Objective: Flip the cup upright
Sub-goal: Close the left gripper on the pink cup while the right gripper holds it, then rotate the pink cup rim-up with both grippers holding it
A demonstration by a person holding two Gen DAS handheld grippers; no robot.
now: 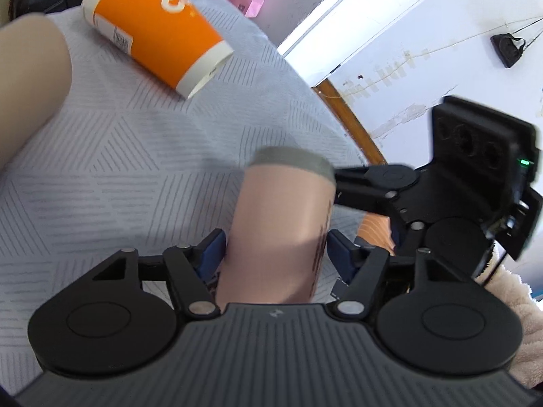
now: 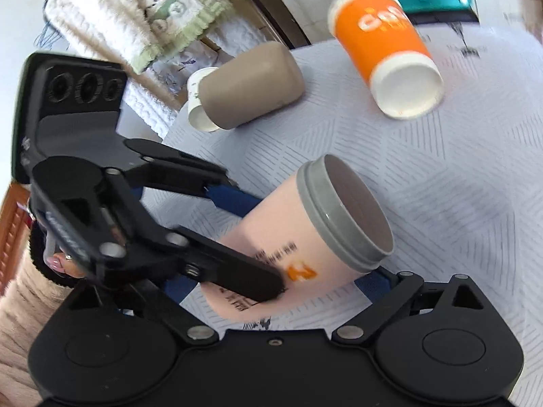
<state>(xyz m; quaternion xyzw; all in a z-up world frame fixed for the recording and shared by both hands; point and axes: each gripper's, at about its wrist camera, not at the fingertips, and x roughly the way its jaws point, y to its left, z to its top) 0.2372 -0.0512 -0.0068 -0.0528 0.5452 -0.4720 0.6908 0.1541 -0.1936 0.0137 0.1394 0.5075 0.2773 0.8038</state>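
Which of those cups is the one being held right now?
The pink cup with the grey rim, gripped by the left tool. The orange cup and the taupe cup lie untouched on the cloth.

1. The pink cup (image 2: 305,237) is tilted above the table (image 2: 458,203), mouth pointing away from the right wrist camera, near the table's near edge.
2. The left gripper (image 1: 273,247) has the cup's body between its pads; the right gripper (image 2: 271,271) is beside it, with the cup's lower part between its fingers.
3. The orange cup (image 2: 383,51) lies on its side farther back, toward the table's far edge.
4. The brown cup (image 2: 251,84) lies on its side at the table's left edge, left of the orange cup.
5. A towel (image 2: 135,17) lies beyond that edge, off the table.
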